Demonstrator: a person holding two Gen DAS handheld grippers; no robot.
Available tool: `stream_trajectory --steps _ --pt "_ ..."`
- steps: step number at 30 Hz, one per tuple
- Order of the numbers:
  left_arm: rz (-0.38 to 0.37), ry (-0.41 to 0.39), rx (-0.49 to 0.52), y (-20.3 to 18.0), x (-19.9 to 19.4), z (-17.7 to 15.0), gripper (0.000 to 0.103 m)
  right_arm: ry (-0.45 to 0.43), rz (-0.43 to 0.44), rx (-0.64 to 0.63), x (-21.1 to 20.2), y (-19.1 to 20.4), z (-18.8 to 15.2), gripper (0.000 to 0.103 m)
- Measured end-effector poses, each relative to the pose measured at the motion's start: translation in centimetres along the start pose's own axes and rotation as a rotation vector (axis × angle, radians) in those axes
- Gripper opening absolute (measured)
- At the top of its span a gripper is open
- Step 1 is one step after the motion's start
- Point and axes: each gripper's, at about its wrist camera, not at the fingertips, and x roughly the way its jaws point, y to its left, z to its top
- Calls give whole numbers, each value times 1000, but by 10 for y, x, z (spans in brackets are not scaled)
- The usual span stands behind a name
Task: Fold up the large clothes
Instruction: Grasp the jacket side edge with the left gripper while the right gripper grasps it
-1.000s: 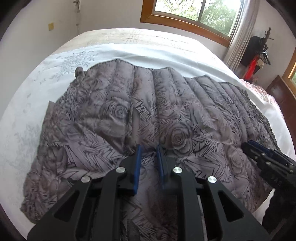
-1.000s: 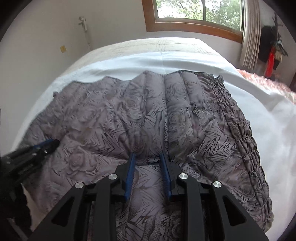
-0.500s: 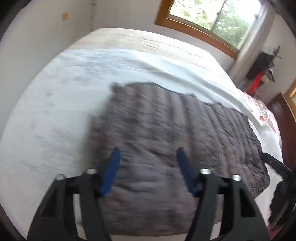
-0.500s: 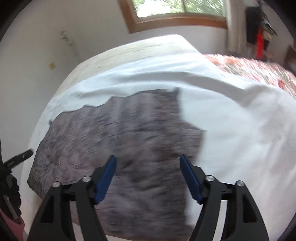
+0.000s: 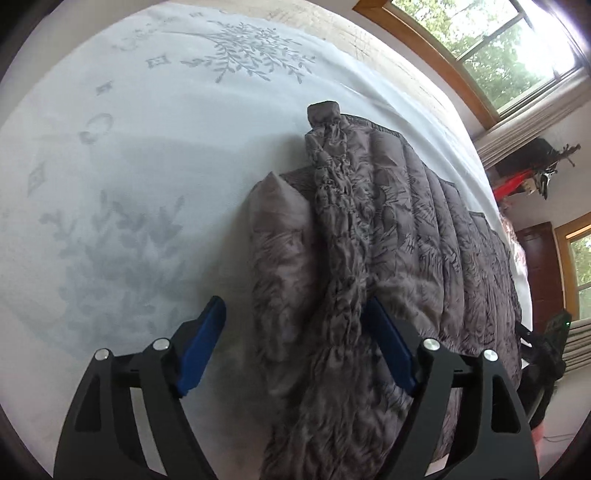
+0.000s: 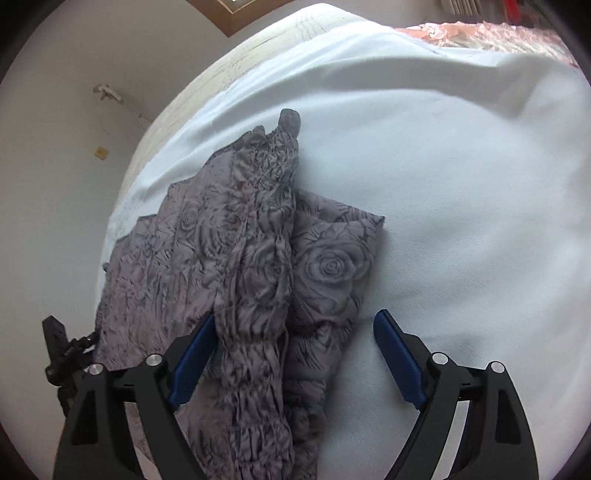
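Note:
A grey-mauve quilted garment with a rose print lies folded on the white sheet. Its gathered elastic band runs up the middle of the left wrist view. My left gripper hovers over the garment's left end. Its jaws are opening, and the band and a folded flap lie loosely between the blue pads. My right gripper hovers over the garment's right end. Its jaws are opening too, with the gathered band between them and unpressed. Each view shows the other gripper's black body at its edge.
The white sheet with a pale leaf print stretches left of the garment, and plain white sheet lies to its right. A wooden-framed window, dark wooden furniture and pink floral bedding lie beyond the bed.
Both grippers were nearly shut on the garment's near edge at its middle. They let go, opened wide and swung apart, the left to the left end and the right to the right end.

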Motion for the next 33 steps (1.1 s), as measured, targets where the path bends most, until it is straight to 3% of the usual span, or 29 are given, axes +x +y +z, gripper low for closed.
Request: stream_trajectory --steps 1,3,4,5,6,8,10,13,22,29,33 --pt "-4 0 2 -1 2 3 80 2 8 -1 2 1 3 84" --pt "-24 13 15 -9 10 11 80 14 24 -7 5 2 8 69" --pt "-35 20 20 -13 14 15 75 21 38 -6 7 4 10 53" --pt "-47 23 22 -17 16 18 62 31 78 0 8 5 12 40" --pt "-54 23 21 -22 18 22 56 35 92 7 7 7 13 36" --pt "-24 -3 35 -33 17 25 34 24 94 -11 1 12 15 21" --pt "2 -45 54 -43 10 24 18 8 111 -17 -7 18 16 17" --pt "3 -91 59 -55 -5 25 13 -20 158 -12 -27 31 19 14" --pt "-43 -219 131 -101 -102 -3 12 -94 181 -139 -114 80 -10 14" --pt "-76 -248 142 -93 -175 -62 12 -101 209 -177 -154 82 -58 14" --pt "-67 -241 146 -82 -189 -97 12 -83 192 -186 -157 77 -86 14"
